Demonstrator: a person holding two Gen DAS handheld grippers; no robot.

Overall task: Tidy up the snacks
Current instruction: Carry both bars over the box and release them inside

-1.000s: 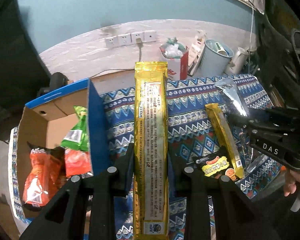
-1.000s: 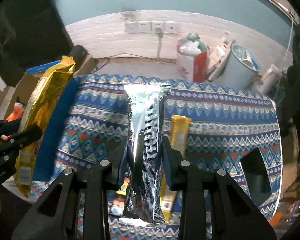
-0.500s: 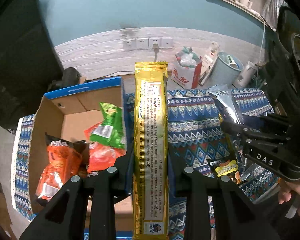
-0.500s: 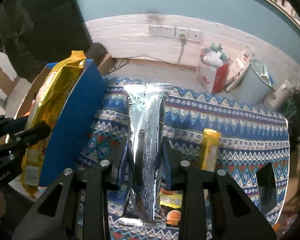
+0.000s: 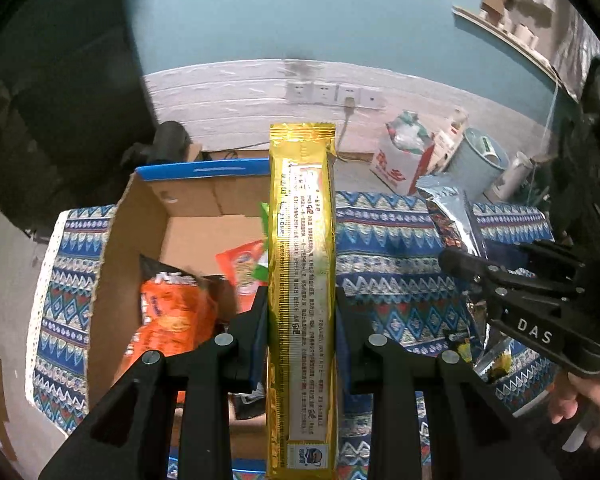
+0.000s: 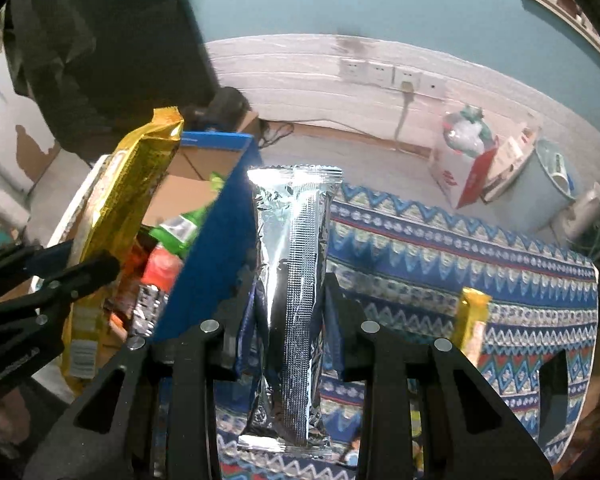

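My left gripper [image 5: 301,312] is shut on a long gold snack packet [image 5: 302,264], held upright over the right edge of an open cardboard box [image 5: 140,216]. Inside the box lie an orange chip bag [image 5: 172,316] and red and green packets [image 5: 244,268]. My right gripper [image 6: 288,304] is shut on a long silver foil packet [image 6: 292,280], beside the box's blue flap [image 6: 208,264]. In the right wrist view the gold snack packet [image 6: 128,208] and the left gripper [image 6: 96,268] show at the left. The left wrist view shows the right gripper [image 5: 456,260] with the silver foil packet [image 5: 456,216].
A blue patterned cloth [image 6: 460,248] covers the table, and a small gold packet [image 6: 474,320] lies on it at the right. More small snacks [image 5: 464,344] lie near the right gripper. Behind the table stand a red-and-white box [image 5: 400,160], a pale bucket [image 5: 480,164] and wall sockets [image 5: 332,94].
Both grippers have carried their packets leftward toward the box. The box now fills more of the left wrist view, and its blue flap stands right beside the silver packet.
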